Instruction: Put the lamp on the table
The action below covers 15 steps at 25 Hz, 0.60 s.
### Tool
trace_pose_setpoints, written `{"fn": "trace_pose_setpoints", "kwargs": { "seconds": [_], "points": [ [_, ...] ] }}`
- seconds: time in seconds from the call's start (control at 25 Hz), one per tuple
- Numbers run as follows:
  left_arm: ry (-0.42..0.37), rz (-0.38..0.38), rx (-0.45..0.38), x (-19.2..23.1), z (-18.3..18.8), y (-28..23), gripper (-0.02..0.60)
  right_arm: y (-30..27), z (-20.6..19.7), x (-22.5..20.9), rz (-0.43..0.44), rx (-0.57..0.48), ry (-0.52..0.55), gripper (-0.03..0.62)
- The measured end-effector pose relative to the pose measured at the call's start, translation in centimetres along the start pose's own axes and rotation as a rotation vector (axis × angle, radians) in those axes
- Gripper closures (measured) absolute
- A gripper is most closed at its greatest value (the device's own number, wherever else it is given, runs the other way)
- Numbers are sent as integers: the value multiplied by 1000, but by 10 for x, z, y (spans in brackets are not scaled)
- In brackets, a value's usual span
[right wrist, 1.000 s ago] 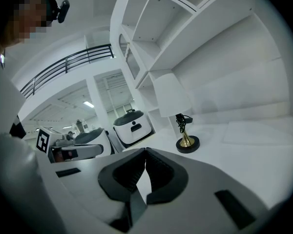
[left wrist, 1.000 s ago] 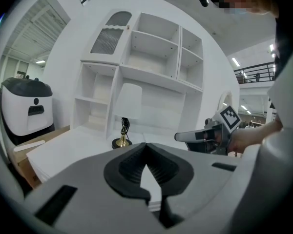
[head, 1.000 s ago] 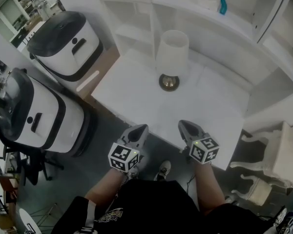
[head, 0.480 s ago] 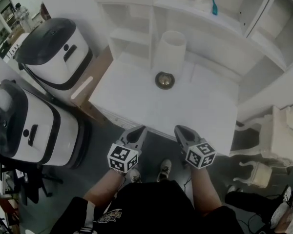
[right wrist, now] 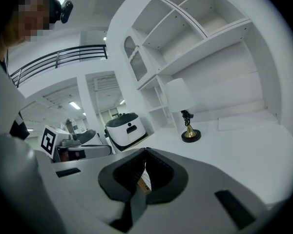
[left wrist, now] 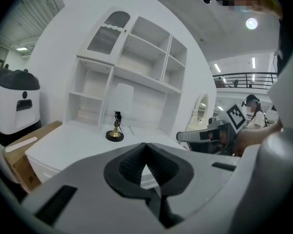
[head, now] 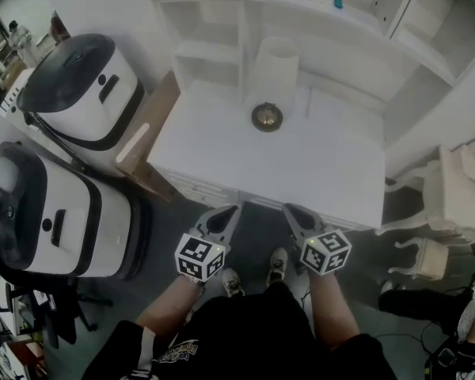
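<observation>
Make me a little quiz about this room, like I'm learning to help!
1. True or false: the lamp lies on the floor.
2. What is between the fingers of the left gripper? A: the lamp. B: nothing. C: a box.
3. In the head view, how many big white-and-black machines stand left of the table?

Key
1. False. The lamp stands upright on the table.
2. B. Its fingers are shut with nothing between them, and so are those of the right gripper.
3. Two.
</observation>
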<state>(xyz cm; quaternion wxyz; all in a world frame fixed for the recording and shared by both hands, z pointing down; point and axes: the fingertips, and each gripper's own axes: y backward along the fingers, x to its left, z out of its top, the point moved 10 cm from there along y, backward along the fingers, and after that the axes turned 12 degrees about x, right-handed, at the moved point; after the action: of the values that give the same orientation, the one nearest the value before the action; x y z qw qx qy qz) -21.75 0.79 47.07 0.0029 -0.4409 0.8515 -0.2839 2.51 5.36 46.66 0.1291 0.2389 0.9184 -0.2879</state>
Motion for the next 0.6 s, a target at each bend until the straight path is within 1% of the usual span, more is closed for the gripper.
{"fn": "trace_pose_setpoints", "kwargs": {
  "seconds": [0.24, 0.6],
  "points": [
    [-8, -25, 6, -1, -10, 15, 575, 7, -13, 21, -18, -10, -4, 568],
    [-23, -50, -7, -6, -14, 24, 575, 13, -24, 38, -28, -14, 3, 569]
  ]
}}
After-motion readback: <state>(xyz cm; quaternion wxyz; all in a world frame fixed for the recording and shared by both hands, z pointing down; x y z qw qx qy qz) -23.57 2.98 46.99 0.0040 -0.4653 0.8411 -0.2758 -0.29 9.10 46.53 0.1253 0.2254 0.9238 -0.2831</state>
